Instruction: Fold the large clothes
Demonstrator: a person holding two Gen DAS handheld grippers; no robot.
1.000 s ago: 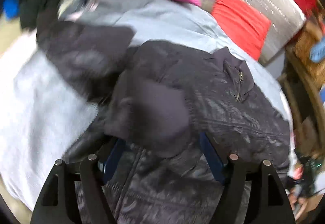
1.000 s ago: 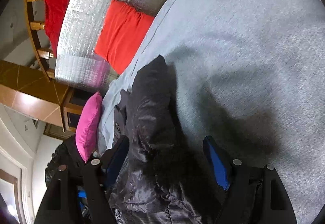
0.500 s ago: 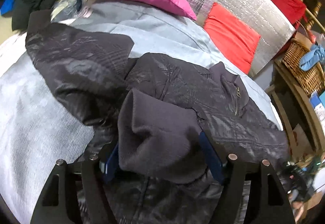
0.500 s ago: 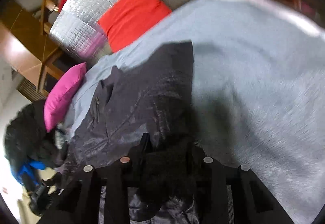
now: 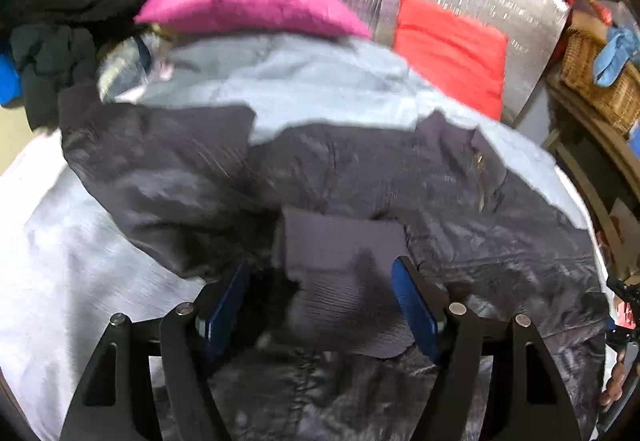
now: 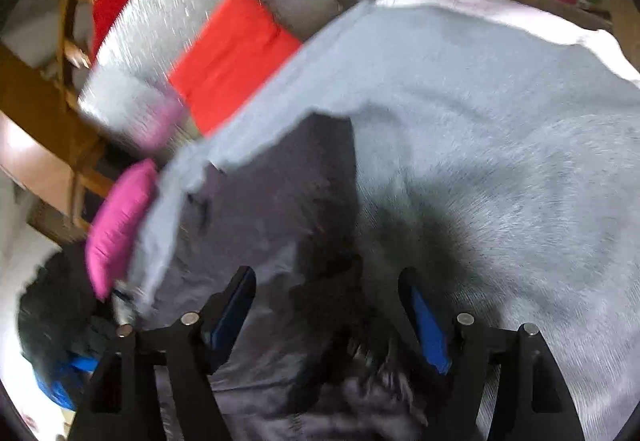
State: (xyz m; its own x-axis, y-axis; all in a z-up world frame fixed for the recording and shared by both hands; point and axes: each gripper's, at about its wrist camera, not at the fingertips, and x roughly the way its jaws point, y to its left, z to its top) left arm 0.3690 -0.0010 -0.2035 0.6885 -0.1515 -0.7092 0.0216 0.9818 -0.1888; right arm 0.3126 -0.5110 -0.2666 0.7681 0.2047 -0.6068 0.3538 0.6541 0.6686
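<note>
Left wrist view: dark jacket spread on the grey bedsheet, its ribbed cuff between the left gripper jaws, pads wide, not visibly pressing. Right gripper just reopened, jaws apart over jacket fabric, nothing pinched. Pink pillow beyond, red cushion further right.

Both wrist views close, angled down, sharing dark jacket, pink pillow

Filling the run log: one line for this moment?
left tool open, cuff between | right tool just opened, jacket between | jacket on grey blanket
</note>
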